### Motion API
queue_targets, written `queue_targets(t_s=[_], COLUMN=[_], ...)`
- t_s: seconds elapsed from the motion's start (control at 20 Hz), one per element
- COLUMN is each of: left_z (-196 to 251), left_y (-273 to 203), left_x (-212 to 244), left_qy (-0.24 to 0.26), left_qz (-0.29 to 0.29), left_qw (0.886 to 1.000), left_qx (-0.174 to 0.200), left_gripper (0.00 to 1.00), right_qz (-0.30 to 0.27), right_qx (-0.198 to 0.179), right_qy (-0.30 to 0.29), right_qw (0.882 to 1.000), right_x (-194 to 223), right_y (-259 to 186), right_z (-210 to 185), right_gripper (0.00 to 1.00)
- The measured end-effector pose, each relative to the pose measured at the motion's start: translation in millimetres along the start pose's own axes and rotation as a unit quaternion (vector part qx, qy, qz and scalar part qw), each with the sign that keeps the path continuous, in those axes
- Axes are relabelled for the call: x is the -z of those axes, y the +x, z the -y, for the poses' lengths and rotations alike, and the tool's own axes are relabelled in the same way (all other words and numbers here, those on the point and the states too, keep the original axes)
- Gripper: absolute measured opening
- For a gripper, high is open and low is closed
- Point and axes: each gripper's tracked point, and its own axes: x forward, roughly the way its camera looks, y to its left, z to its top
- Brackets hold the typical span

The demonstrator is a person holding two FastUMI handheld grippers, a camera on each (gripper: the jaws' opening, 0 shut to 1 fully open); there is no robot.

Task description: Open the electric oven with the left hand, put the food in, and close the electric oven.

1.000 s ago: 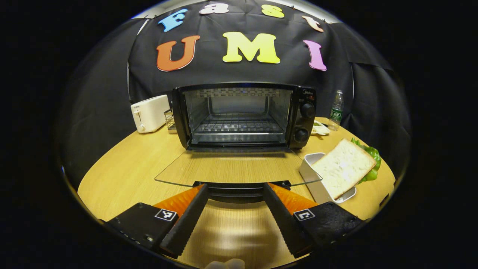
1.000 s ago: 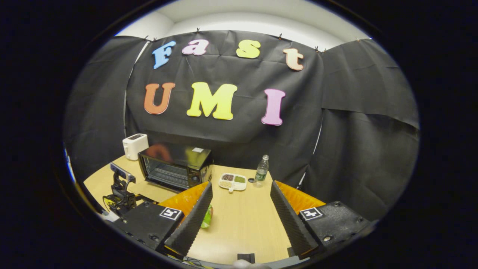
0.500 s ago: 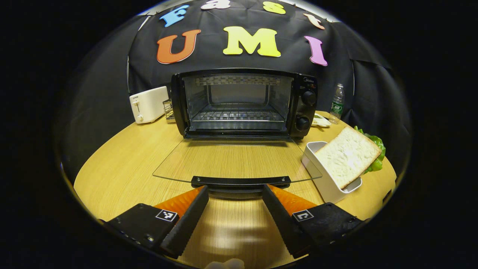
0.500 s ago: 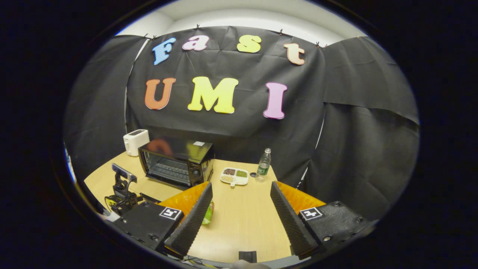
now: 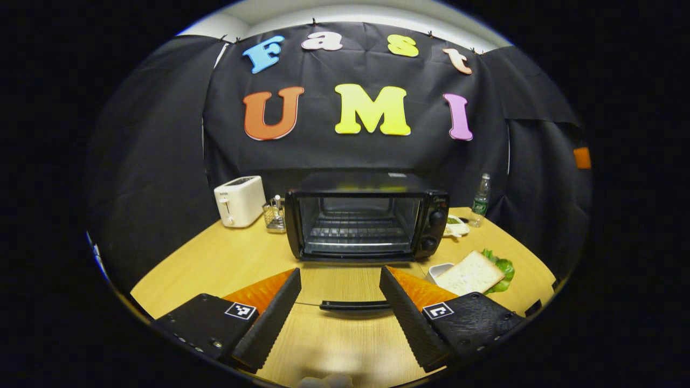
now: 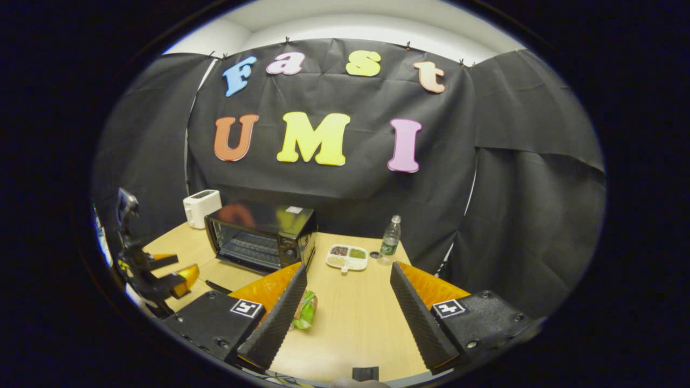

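Claws first: the left claw is sitting at the bottom centre of the left gripper view with its fingers spread wide and nothing between them, hovering over the counter. Just beyond its tips, the black handle of the oven door is lying low and level, running left to right across the frame. The right claw is likewise gaping apart and empty at the bottom of the right gripper view, with a scrap of green lettuce peeking past its left finger.

Further out, the oven is standing in the middle of the left gripper view, its mouth facing the camera, door dropped flat, and the wire rack inside is bare. Its long side is running left to right, knobs at the right end. The bread slice is resting tilted on a white tray at the lower right, lettuce behind it, well apart from the oven mouth.

Opening is looking done, so fetching the food is probably the step in hand. Doing it well likely means pinching the slice gently by an edge, keeping it level, carrying it over the lowered door and sliding it flat onto the rack.

A toaster is standing at the left, and a water bottle at the right.
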Motion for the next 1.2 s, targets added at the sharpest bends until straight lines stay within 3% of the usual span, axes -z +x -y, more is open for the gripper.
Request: queue_targets(t_s=[0.35,0.55,0.75,0.8,0.9,0.95,1.0,1.1,1.15,1.2], left_z=[-15,-15,-15,-15,-15,-15,-15,-14,-14,-13], left_y=[-79,-111,-127,-129,-131,-131,-131,-130,-128,-127], left_x=[-101,-133,-145,-146,-146,-145,-144,-141,-139,-138], left_qy=[0.008,-0.006,-0.016,-0.014,-0.013,-0.011,-0.009,-0.007,-0.007,-0.008], left_qz=[0.099,0.128,0.140,0.140,0.138,0.136,0.134,0.130,0.128,0.126], left_qw=[0.995,0.992,0.990,0.990,0.990,0.991,0.991,0.991,0.992,0.992], left_qx=[-0.004,-0.002,-0.002,-0.003,-0.001,-0.003,-0.004,-0.005,-0.005,-0.007], left_gripper=[0.96,0.96,0.96,1.00,0.96,0.96,0.96,0.96,0.96,0.96], right_qz=[-0.084,-0.143,-0.200,-0.210,-0.223,-0.231,-0.242,-0.259,-0.264,-0.270], right_qx=[-0.053,-0.076,-0.102,-0.103,-0.102,-0.115,-0.131,-0.148,-0.151,-0.154], right_qy=[0.044,0.071,0.127,0.133,0.137,0.141,0.147,0.162,0.166,0.170], right_qw=[0.994,0.984,0.966,0.963,0.960,0.956,0.950,0.940,0.938,0.935], right_x=[82,127,156,160,167,169,171,173,175,177], right_y=[47,78,113,122,134,139,144,152,156,159], right_z=[-41,-57,-73,-73,-70,-74,-81,-89,-90,-91], right_gripper=[0.97,0.97,0.99,0.98,0.93,0.97,0.91,0.88,0.88,0.95])
